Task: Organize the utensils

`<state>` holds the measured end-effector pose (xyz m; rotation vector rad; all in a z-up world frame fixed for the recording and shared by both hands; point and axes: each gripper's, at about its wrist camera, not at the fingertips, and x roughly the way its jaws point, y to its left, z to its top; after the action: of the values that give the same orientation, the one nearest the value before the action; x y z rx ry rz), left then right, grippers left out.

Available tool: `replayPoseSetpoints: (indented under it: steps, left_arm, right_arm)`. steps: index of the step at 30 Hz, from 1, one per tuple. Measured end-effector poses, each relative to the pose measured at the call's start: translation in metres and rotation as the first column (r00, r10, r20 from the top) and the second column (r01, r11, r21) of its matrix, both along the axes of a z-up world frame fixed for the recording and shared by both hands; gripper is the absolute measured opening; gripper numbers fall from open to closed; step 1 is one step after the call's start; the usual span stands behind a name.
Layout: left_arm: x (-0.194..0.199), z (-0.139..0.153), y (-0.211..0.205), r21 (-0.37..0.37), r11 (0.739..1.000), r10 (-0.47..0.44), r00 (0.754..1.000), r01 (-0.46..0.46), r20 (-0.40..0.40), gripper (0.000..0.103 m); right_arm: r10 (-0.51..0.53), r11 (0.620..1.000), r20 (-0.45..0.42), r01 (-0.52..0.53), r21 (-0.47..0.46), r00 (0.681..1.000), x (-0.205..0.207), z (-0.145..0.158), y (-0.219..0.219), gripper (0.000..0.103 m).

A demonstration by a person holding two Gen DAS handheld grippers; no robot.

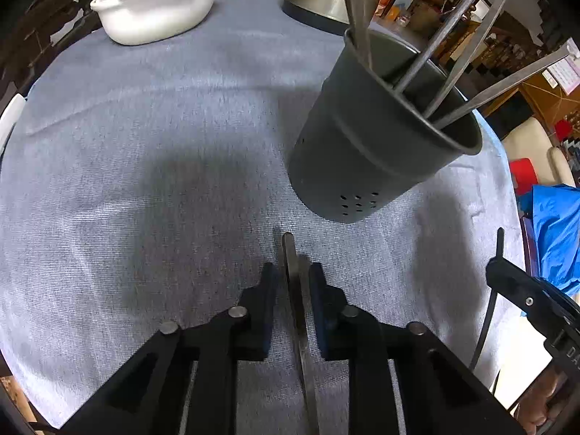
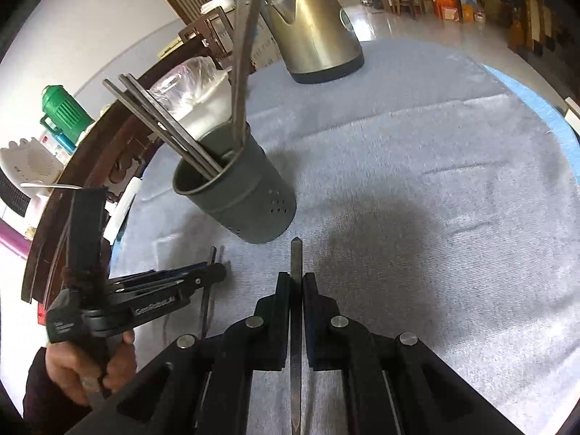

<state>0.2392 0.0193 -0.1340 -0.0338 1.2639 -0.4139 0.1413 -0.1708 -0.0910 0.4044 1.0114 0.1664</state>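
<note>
A dark grey perforated utensil holder [image 1: 373, 145] stands on the grey cloth with several metal utensils [image 1: 467, 61] leaning in it; it also shows in the right wrist view [image 2: 246, 195]. My left gripper [image 1: 294, 279] is shut on a flat metal utensil [image 1: 295, 290] held edge-on just in front of the holder. My right gripper [image 2: 296, 282] is shut on another metal utensil [image 2: 295, 268] with a pointed tip, also just short of the holder. The left gripper [image 2: 214, 275] shows at the left of the right wrist view, the right gripper [image 1: 500, 250] at the right edge of the left wrist view.
A white bowl [image 1: 156, 14] with a plastic bag stands at the back left. A steel kettle [image 2: 311, 25] stands at the back. The round table's grey cloth [image 2: 435, 166] is ringed by dark wooden chairs [image 2: 90, 188]. A blue bag [image 1: 554, 232] lies at the right.
</note>
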Motion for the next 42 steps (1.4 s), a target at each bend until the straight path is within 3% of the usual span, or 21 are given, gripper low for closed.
replayPoseSetpoints:
  steps: [4,9,17,22,31,34,39,42]
  left_arm:
    - [0.001,-0.001,0.006,-0.026,0.999,0.023,1.0,-0.023,-0.002,0.008]
    - [-0.011,0.017,0.02,-0.061,0.998,0.039,0.998,-0.036,0.051,0.007]
    - [-0.033,0.061,0.034,-0.132,0.991,0.03,0.987,-0.009,0.156,0.006]
    - [-0.051,0.086,0.04,-0.177,0.984,0.044,0.976,-0.005,0.214,0.005]
    - [-0.078,0.119,0.052,-0.218,0.976,0.066,0.947,0.004,0.315,0.005]
    - [-0.083,0.126,0.055,-0.229,0.973,0.073,0.936,0.008,0.345,0.005]
    - [-0.092,0.136,0.055,-0.224,0.974,0.069,0.922,0.019,0.38,0.005]
    - [-0.1,0.143,0.057,-0.225,0.974,0.07,0.915,0.023,0.398,0.005]
  right_arm:
    - [0.004,1.0,0.015,-0.004,0.001,1.0,-0.003,0.004,0.003,0.007]
    - [0.022,0.999,0.036,-0.021,-0.03,0.999,-0.005,0.009,0.007,0.007]
    - [-0.058,0.998,-0.095,0.06,0.019,0.994,0.01,-0.012,-0.027,0.011]
    - [-0.042,0.998,-0.181,0.049,0.037,0.983,0.023,-0.032,-0.027,0.013]
    - [-0.02,0.988,-0.244,-0.018,-0.152,0.97,0.046,-0.045,0.007,0.013]
    - [-0.015,0.985,-0.293,-0.036,-0.167,0.956,0.049,-0.056,0.01,0.014]
    - [-0.012,0.977,-0.245,-0.041,-0.209,0.97,0.05,-0.055,0.015,0.009]
    - [0.001,0.984,-0.229,-0.043,-0.175,0.973,0.047,-0.054,0.012,0.007]
